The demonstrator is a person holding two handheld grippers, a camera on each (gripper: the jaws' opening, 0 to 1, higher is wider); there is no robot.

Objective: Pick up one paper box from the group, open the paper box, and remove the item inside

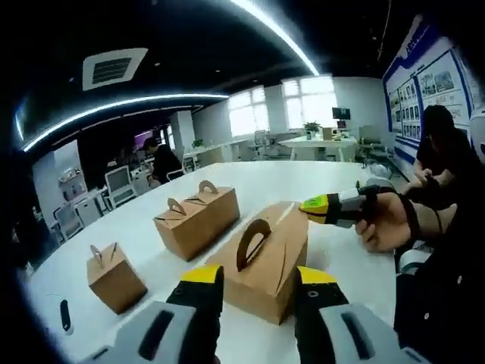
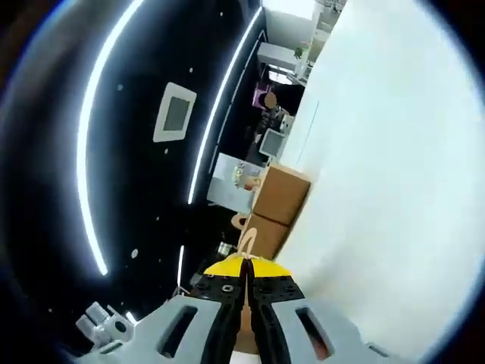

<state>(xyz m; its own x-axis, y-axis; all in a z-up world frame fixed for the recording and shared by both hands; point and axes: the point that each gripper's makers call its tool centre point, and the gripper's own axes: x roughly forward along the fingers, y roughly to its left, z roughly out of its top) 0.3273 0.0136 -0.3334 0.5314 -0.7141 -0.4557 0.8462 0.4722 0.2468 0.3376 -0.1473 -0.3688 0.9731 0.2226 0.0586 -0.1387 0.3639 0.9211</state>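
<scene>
Left gripper view: the nearest paper box (image 1: pixel 267 262) is seen lying on the white worktop (image 1: pixel 333 182), right ahead of the left claw (image 1: pixel 258 284). Its arched brown handle (image 1: pixel 251 244) is seen standing upright on the lid. The left claw is held wide, with one yellow-tipped jaw on each side of the box's near end; contact with the box cannot be told. The right claw (image 1: pixel 309 206) is seen coming in from the right, held in a hand (image 1: pixel 388 221), with its yellow tip touching the top far edge of that box.

A second paper box (image 1: pixel 197 218) with two handles is placed just beyond to the left, and a small third box (image 1: pixel 115 277) is set farther left, apart from the others. A small dark object (image 1: pixel 65 315) is seen near the worktop's left edge. Chairs, desks and bright windows are seen behind, and a person in dark clothes (image 1: pixel 443 152) at the right.

Right gripper view: the scene is rolled sideways. The right claw (image 2: pixel 246 271) is pinched narrow, with a thin brown handle strip (image 2: pixel 248 244) caught between its yellow tips. Brown boxes (image 2: pixel 276 205) are seen beyond on the worktop (image 2: pixel 394 174).
</scene>
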